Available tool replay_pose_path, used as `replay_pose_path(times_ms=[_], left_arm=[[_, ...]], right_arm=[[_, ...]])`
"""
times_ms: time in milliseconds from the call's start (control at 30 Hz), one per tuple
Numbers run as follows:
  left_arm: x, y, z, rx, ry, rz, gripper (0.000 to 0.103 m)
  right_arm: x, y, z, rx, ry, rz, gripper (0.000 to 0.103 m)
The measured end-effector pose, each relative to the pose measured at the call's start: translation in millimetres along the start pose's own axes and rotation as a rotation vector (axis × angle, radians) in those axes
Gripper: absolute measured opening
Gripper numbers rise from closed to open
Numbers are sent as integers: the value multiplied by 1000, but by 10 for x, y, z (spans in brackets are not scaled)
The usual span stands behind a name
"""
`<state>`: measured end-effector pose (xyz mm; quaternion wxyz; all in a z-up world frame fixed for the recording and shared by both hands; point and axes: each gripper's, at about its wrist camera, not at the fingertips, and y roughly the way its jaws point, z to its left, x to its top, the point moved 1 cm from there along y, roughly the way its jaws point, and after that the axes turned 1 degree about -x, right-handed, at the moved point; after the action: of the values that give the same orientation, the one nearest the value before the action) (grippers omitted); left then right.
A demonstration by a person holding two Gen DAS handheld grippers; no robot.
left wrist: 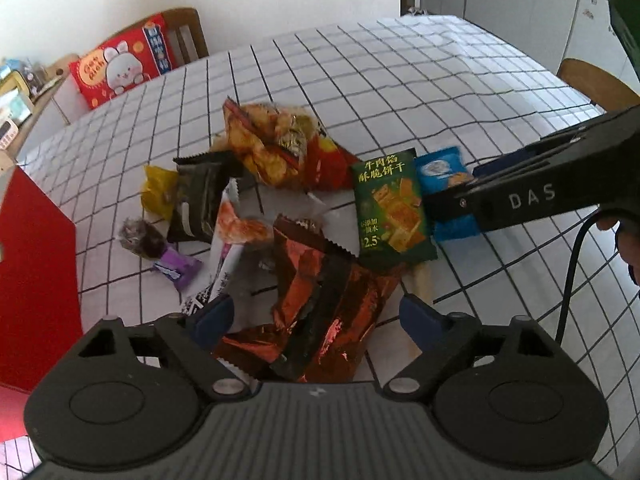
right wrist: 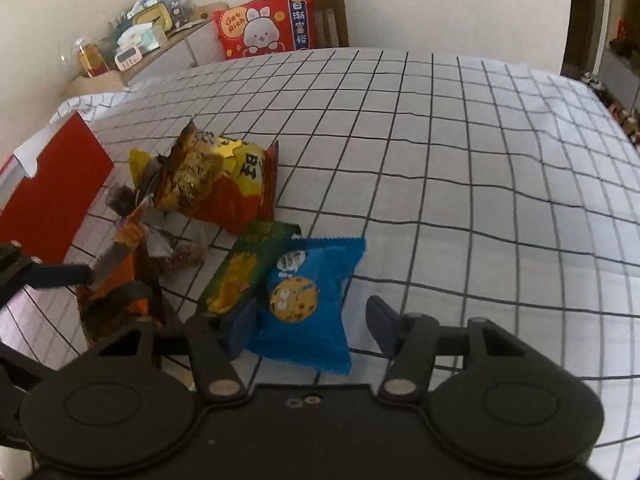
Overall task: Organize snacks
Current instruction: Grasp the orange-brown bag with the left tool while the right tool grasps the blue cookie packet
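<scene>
— Both tongs are seen spread wide, with nothing gripped. Can the left gripper (left wrist: 316, 316) be placed?

— It is held low over the near end of the snack pile, its blue fingers (left wrist: 420, 320) set either side of a crumpled copper-red foil wrapper (left wrist: 320, 304). Whether the wrapper is touched cannot be told.

— And the right gripper (right wrist: 310, 322)?

— It is lowered around a blue cookie packet (right wrist: 308, 300). The left finger looks pressed against the packet's edge; the right finger (right wrist: 382, 322) is kept clear of it, so no grip is shown.

— What is everything laid on?

— A table covered by a white cloth with a black grid (right wrist: 460, 168). A red box (left wrist: 36, 272) is seen at its left edge, and a red rabbit cushion (right wrist: 266, 24) is propped on a wooden chair (right wrist: 332, 16) at the far side.

— How are the snacks arranged?

— The largest, an orange and yellow bag (left wrist: 272, 144), is found at the far end of the pile. A green cracker packet (left wrist: 390, 212) is laid just beside the blue one, overlapped by it. A dark packet (left wrist: 200, 196) and a yellow packet (left wrist: 158, 192) are set to the left, with a small purple candy (left wrist: 178, 270) nearest the red box.
</scene>
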<state>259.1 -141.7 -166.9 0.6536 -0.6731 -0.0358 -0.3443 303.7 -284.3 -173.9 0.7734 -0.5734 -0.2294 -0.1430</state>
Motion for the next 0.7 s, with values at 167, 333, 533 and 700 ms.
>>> replay_pose_path(times_ms=[167, 333, 533, 700], left_arm=[[17, 47, -19, -16, -5, 23, 70], [21, 36, 3, -12, -42, 32, 60], [49, 6, 20, 9, -104, 37, 51], [21, -149, 36, 14, -183, 23, 50]], right_arm=[[26, 58, -61, 51, 23, 29, 55], [15, 21, -106, 77, 58, 27, 43], [-8, -52, -117, 59, 68, 9, 33], [-65, -230, -107, 30, 61, 1, 33]])
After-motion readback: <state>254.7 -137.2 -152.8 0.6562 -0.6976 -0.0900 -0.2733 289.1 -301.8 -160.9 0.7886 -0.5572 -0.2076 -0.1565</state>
